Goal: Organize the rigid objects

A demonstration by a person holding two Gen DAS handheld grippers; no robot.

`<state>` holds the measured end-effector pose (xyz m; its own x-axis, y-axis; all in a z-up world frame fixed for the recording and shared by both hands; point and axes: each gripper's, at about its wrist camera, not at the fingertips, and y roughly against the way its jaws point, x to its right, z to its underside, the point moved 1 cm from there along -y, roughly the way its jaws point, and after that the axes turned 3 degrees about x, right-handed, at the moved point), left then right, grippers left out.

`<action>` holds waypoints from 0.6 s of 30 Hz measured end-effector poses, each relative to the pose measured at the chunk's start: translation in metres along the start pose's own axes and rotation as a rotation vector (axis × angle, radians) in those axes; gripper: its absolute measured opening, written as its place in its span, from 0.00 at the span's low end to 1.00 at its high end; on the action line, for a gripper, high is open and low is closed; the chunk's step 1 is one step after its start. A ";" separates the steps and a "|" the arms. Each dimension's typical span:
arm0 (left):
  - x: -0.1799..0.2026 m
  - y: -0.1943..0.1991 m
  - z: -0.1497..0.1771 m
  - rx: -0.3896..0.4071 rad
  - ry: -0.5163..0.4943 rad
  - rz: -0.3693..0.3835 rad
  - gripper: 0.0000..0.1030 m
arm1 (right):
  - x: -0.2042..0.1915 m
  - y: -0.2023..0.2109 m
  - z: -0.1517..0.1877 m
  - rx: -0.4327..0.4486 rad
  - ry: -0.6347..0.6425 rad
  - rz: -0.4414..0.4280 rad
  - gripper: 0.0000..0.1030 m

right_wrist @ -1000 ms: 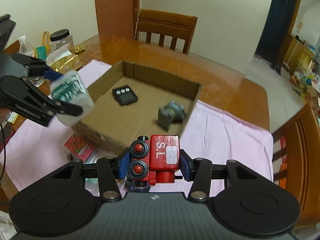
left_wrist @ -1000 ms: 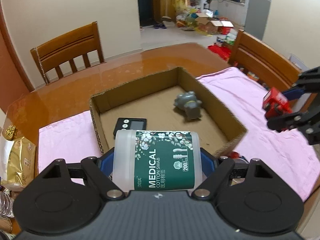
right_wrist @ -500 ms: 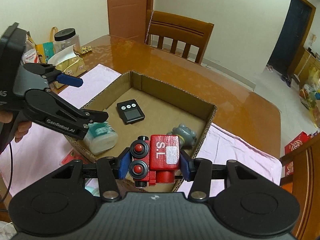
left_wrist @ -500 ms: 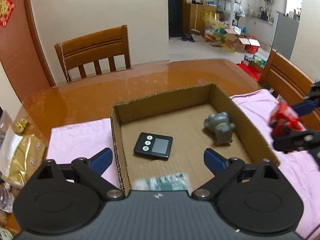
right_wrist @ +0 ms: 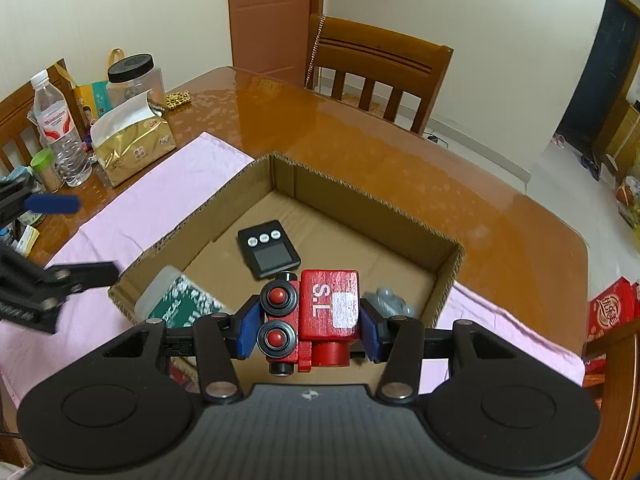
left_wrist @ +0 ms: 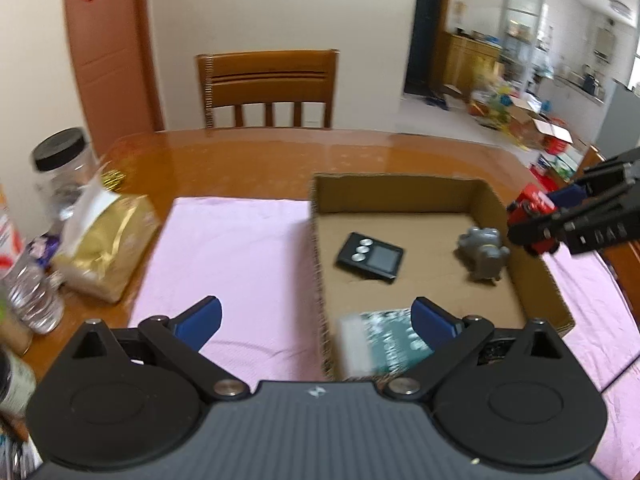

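red toy train (right_wrist: 316, 316) over the cardboard box (right_wrist: 376, 204), swab jar (left_wrist: 380, 340) inside it.
the right hand-held gripper (right_wrist: 308, 330) pinches the train above the box's near edge. the left hand-held gripper (left_wrist: 316, 318) has just been opening; it stands spread and empty, and the jar lies in the near corner, beside a black timer (left_wrist: 370, 255) and a grey figure (left_wrist: 482, 254).

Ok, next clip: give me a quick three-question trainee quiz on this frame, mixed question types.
1. True or false: the left gripper holds the cotton swab tub.
2. What is the right gripper shut on?
A. grey figurine
B. red toy train
C. black timer
3. How many objects lie inside the cardboard box?

Key:
1. False; its jaws stand open and empty, and the tub lies in the box.
2. B
3. Three: tub, timer, figurine.
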<state>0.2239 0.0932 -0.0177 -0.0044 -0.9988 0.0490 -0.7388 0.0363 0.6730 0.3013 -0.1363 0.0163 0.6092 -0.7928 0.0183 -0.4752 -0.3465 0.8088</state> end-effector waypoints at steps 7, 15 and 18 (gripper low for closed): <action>-0.024 0.018 0.012 0.021 0.064 -0.073 0.97 | 0.004 -0.025 -0.027 0.002 0.011 0.005 0.53; -0.035 0.020 0.023 -0.013 0.087 -0.102 0.97 | 0.007 -0.037 -0.044 0.034 -0.008 0.024 1.00; -0.035 0.019 0.026 -0.025 0.076 -0.091 0.97 | 0.003 -0.032 -0.039 0.028 -0.008 0.021 1.00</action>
<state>0.1919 0.1278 -0.0259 0.1135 -0.9926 0.0423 -0.7170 -0.0524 0.6951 0.3427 -0.1079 0.0132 0.5935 -0.8042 0.0301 -0.5054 -0.3433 0.7917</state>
